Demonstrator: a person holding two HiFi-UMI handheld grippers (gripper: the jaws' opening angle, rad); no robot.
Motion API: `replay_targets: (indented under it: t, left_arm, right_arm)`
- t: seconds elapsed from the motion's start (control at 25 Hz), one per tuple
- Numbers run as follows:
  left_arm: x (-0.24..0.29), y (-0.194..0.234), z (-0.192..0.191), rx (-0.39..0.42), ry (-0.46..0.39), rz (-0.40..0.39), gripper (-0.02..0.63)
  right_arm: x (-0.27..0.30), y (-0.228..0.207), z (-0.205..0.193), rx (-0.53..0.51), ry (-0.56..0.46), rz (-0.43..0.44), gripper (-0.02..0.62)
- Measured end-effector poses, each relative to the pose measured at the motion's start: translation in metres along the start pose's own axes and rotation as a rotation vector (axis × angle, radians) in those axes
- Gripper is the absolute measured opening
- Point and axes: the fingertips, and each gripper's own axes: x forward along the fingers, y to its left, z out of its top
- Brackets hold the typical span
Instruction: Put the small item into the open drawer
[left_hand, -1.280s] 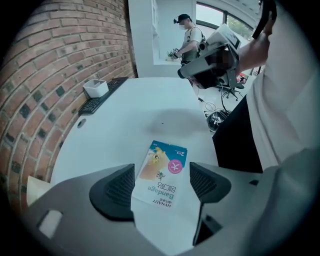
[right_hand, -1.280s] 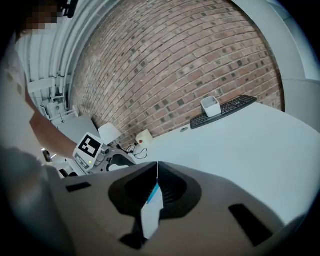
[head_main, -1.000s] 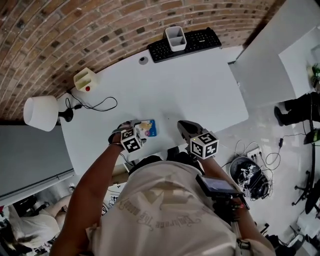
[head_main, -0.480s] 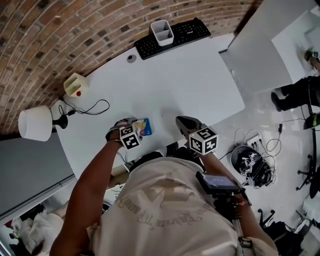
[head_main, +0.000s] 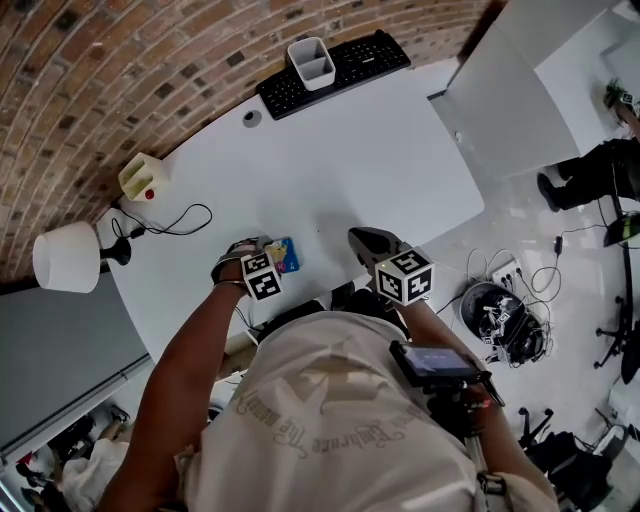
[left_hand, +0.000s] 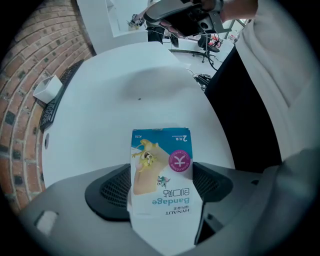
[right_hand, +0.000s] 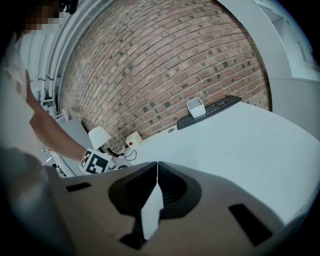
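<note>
Over the near edge of the table (head_main: 380, 150), almost nothing has changed: your left gripper (head_main: 270, 260) still clamps the bandage box (left_hand: 160, 155), and your right gripper (right_hand: 156, 175) sits closed on nothing. No open drawer shows, so the carry likely lies ahead.

Illumination is bright, even and diffuse. The white worktop (head_main: 380, 150) reflects strongly; a faint soft shadow lies near its middle in the left gripper view. Fisheye distortion bows the brick wall (head_main: 120, 80). Both gripper views darken to black at their corners. Print on the bandage box (left_hand: 161, 170) is sharp.
</note>
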Motion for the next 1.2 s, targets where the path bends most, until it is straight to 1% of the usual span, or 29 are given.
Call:
replay_targets:
  t: [0.2,0.32,0.52,0.68,0.88,1.12,1.2]
  left_arm:
    - [0.0,0.0,0.001,-0.001,0.016,0.003,0.379]
    - [-0.001,0.0,0.0,-0.017,0.024,0.005,0.379]
    - [-0.004,-0.003,-0.002,-0.091,0.004,0.007,0.379]
    - [-0.01,-0.004,-0.006,-0.135,-0.015,0.021,0.379]
    - [-0.019,-0.004,-0.011,-0.221,-0.049,0.042,0.379]
    - [-0.032,-0.013,-0.02,-0.293,-0.085,0.08,0.379]
    - [-0.035,-0.017,-0.024,-0.329,-0.096,0.087,0.379]
  right_arm:
    - [-0.002,-0.002,-0.002,-0.001,0.009,-0.001,0.006]
    - [-0.002,0.0,-0.003,0.001,0.012,0.004,0.006]
    - [0.003,0.005,-0.001,-0.011,0.019,0.027,0.006]
    - [0.01,0.011,0.0,-0.026,0.028,0.049,0.006]
    - [0.021,0.025,-0.003,-0.047,0.049,0.089,0.006]
    - [0.035,0.046,-0.008,-0.082,0.081,0.145,0.006]
    - [0.039,0.053,-0.01,-0.09,0.092,0.161,0.006]
